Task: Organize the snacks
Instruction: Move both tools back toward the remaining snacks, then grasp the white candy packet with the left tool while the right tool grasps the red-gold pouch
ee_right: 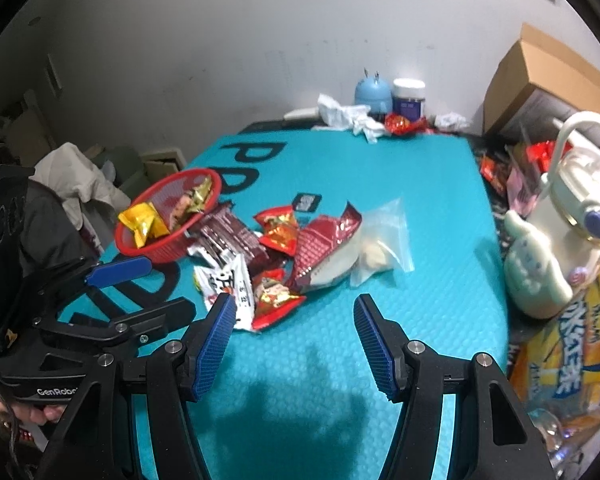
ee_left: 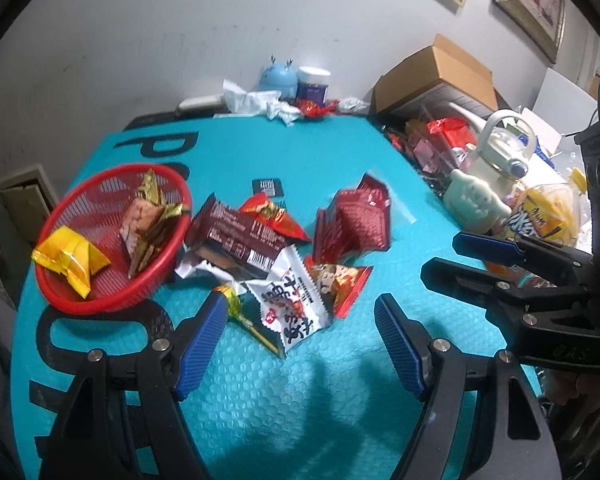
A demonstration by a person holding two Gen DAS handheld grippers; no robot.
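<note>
A red mesh basket [ee_left: 60,292] [ee_right: 138,246] sits at the left of the teal mat and holds a yellow packet [ee_left: 70,260] and a few brown and gold ones. Beside it lies a loose heap of snacks: a dark brown bar pack [ee_left: 236,236], a white packet with black writing [ee_left: 290,304] [ee_right: 228,286], small red-orange packets [ee_left: 340,282] [ee_right: 274,300] and a dark red bag [ee_left: 354,222] [ee_right: 320,244]. A clear zip bag [ee_right: 380,244] lies to the right. My left gripper [ee_left: 300,316] is open just short of the white packet. My right gripper [ee_right: 294,312] [ee_left: 440,252] is open, nothing between its fingers.
Crumpled tissues [ee_left: 260,102], a blue round figure [ee_left: 278,78] and a dark jar [ee_left: 314,84] stand at the mat's far edge. At the right are a cardboard box [ee_left: 440,76], a pale bottle with a handle [ee_right: 560,216] and a yellow snack bag [ee_right: 568,360]. A hand [ee_right: 32,414] grips the left gripper.
</note>
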